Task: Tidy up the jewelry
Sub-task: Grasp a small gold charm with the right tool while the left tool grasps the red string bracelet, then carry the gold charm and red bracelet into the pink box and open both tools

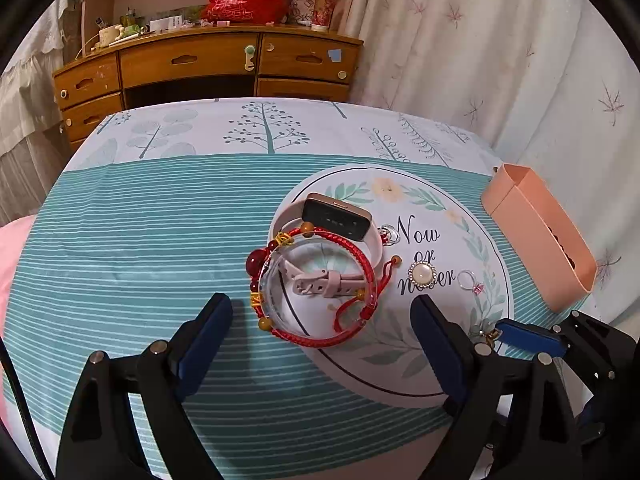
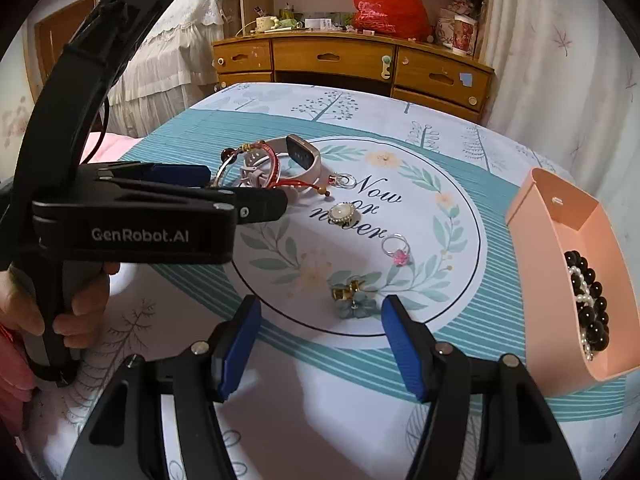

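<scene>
On a round white mat [image 1: 448,208] [image 2: 448,184] lie a red cord bracelet [image 1: 320,292] [image 2: 264,160], a pink smartwatch [image 1: 336,220] [image 2: 302,156], a pearl brooch [image 1: 422,274] [image 2: 342,213], a pink-stone ring [image 1: 470,282] [image 2: 396,250], a small clear ring [image 1: 390,234] [image 2: 344,180] and a blue flower earring [image 2: 354,300]. My left gripper [image 1: 322,328] is open, its fingers either side of the bracelet, just short of it. My right gripper [image 2: 320,340] is open, just short of the flower earring. A peach box [image 1: 540,236] [image 2: 560,280] at the right holds black and pearl beads [image 2: 588,300].
The mat lies on a teal striped tablecloth [image 1: 160,240] [image 2: 500,184]. The left gripper body [image 2: 140,216] and the hand holding it fill the left of the right wrist view. A wooden desk [image 1: 208,64] stands behind the table, and a curtain [image 1: 520,60] hangs at the right.
</scene>
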A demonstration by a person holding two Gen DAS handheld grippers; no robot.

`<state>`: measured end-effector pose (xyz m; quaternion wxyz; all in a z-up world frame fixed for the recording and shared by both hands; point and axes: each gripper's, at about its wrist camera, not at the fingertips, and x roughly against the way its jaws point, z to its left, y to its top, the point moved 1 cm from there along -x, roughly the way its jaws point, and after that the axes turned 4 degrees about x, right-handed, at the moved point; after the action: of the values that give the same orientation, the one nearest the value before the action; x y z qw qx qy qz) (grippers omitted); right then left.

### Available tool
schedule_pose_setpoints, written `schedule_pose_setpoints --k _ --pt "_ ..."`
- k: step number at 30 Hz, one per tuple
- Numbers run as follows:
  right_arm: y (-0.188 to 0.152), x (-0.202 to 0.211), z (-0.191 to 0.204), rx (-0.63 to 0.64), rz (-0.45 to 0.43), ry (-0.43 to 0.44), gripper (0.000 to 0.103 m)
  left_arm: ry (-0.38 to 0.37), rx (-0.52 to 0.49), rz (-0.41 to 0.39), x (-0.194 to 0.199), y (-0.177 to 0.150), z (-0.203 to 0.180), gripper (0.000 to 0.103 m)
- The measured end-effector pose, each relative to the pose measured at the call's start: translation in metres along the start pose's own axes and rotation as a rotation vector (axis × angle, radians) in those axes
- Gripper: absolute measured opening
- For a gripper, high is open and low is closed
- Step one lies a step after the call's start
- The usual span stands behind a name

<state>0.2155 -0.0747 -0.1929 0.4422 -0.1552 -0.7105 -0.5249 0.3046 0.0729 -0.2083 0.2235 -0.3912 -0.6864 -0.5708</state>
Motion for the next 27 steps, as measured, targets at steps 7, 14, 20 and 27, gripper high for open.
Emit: schedule_pose_setpoints --k 7,14,20,27 --pt "0.0 0.001 0.0 -0.002 -0.006 -0.009 0.05 0.08 -0.034 0.014 -0.005 -0.001 -0.011 0.089" --pt "0.0 0.004 0.004 0.017 -0.014 -0.015 0.021 0.132 -0.029 -0.002 -0.002 -0.001 -0.011 0.064" --pt "0.001 0.004 0.017 0.072 -0.017 -0.009 0.006 0.096 0.02 -0.019 0.003 -0.001 0.0 0.059" --pt "-0.001 0.009 0.003 0.004 -0.031 0.023 0.004 0.12 0.051 0.01 0.006 -0.001 -0.003 0.058"
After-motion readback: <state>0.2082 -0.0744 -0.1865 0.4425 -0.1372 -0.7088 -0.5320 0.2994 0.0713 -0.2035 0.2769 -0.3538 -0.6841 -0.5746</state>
